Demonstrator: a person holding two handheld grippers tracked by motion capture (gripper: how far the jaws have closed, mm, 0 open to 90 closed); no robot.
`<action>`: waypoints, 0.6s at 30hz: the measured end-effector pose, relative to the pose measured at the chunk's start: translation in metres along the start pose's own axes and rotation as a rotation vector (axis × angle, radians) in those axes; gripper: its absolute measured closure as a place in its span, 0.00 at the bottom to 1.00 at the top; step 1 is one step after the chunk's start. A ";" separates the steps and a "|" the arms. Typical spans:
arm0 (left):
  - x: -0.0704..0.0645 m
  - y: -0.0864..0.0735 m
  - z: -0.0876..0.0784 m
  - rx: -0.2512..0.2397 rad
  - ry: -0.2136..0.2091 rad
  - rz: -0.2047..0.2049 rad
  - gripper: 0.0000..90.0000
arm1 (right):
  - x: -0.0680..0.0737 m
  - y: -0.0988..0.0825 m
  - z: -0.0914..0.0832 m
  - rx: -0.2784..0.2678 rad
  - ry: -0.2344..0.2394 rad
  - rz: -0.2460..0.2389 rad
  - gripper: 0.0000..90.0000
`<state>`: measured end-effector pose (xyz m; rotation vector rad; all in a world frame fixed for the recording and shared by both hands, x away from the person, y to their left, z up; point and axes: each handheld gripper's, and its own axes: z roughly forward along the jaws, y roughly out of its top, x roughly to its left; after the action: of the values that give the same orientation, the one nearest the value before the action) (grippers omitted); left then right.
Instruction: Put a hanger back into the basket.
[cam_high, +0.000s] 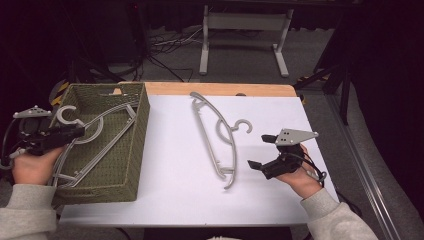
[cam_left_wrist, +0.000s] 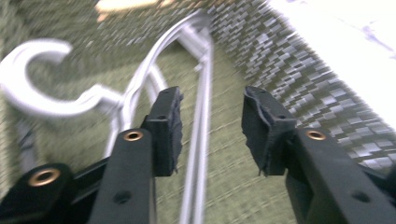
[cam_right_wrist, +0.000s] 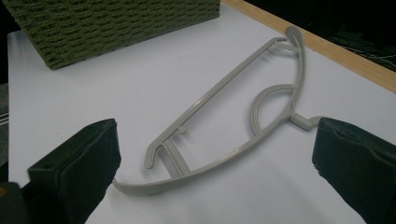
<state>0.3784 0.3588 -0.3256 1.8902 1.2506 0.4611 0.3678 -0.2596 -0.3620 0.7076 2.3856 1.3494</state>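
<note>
A grey plastic hanger (cam_high: 95, 135) lies inside the olive woven basket (cam_high: 135, 150) at the table's left, its hook (cam_high: 65, 115) near the left rim. My left gripper (cam_high: 77, 132) hovers over that hanger with its jaws apart. In the left gripper view the hanger's straight bar (cam_left_wrist: 203, 140) runs between the two pads (cam_left_wrist: 168, 126) without touching either. A second grey hanger (cam_high: 215, 135) lies flat on the white table top, hook pointing right. My right gripper (cam_high: 258, 151) stands wide open just right of it, nothing between its fingers; the hanger (cam_right_wrist: 208, 99) lies ahead of the open jaws.
The white table top (cam_high: 170, 165) has a wooden strip (cam_high: 220, 89) along its far edge. The basket's woven wall (cam_right_wrist: 116, 23) rises to the left of the loose hanger. Beyond the table stand a white metal frame (cam_high: 245, 30) and floor cables.
</note>
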 end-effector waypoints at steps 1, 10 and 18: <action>-0.009 0.002 -0.002 -0.016 -0.020 0.022 0.62 | -0.001 0.000 0.000 -0.005 0.002 0.004 0.02; -0.087 0.011 -0.001 -0.065 -0.186 0.199 0.51 | -0.004 0.001 -0.003 -0.049 0.007 0.039 0.04; -0.130 0.008 0.012 -0.087 -0.321 0.239 0.44 | -0.005 0.001 -0.005 -0.069 -0.003 0.037 0.04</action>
<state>0.3338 0.2368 -0.3105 1.9559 0.7885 0.3131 0.3695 -0.2654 -0.3586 0.7380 2.3223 1.4367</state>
